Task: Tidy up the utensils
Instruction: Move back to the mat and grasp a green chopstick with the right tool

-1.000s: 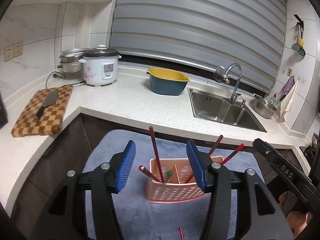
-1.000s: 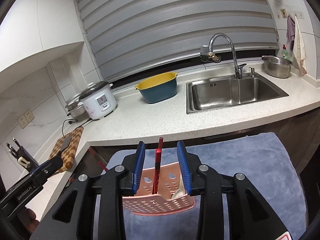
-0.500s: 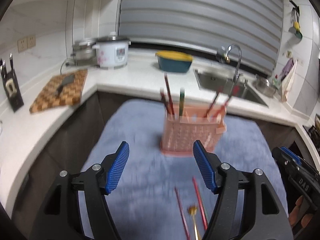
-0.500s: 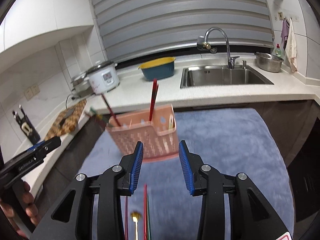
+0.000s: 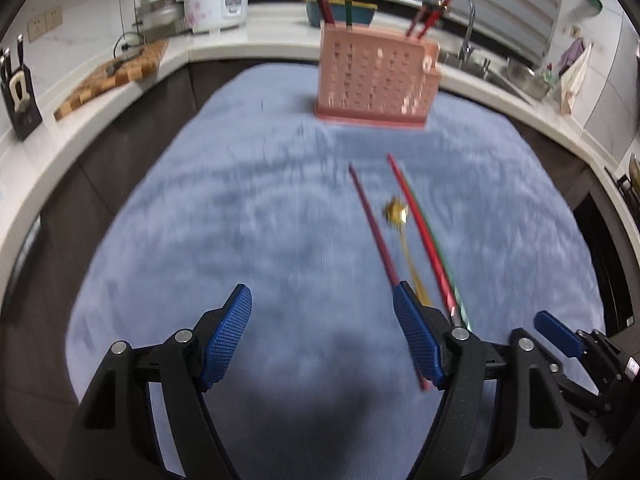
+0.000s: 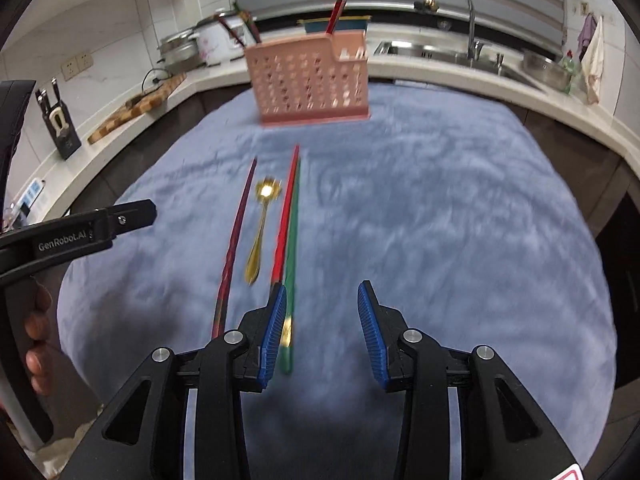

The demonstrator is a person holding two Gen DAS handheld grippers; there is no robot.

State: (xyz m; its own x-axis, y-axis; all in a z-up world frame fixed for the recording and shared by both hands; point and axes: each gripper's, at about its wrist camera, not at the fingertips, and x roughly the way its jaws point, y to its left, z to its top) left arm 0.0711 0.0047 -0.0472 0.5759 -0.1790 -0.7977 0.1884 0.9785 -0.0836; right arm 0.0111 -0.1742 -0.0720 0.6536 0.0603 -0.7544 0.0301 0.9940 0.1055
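A pink perforated utensil holder (image 5: 376,80) (image 6: 310,80) stands at the far side of a blue-grey mat (image 5: 260,220) (image 6: 440,220), with several chopsticks upright in it. On the mat lie a dark red chopstick (image 6: 236,240) (image 5: 372,224), a gold spoon (image 6: 260,228) (image 5: 404,236), a red chopstick (image 6: 285,216) (image 5: 420,224) and a green chopstick (image 6: 291,256). My left gripper (image 5: 322,332) is open and empty, low over the mat, left of the utensils. My right gripper (image 6: 322,328) is open and empty, just right of the green chopstick's near end.
A white counter (image 5: 216,46) wraps around the mat, with a checkered cutting board (image 5: 116,76), a rice cooker (image 5: 216,4), a knife block (image 5: 18,100), a blue and yellow bowl and a sink (image 6: 452,50) with a tap. The left gripper's body (image 6: 76,232) shows at the right view's left edge.
Both grippers pulled back from the holder and dropped low over the mat. The holder now stands far off, and the loose chopsticks and spoon have come into full view.
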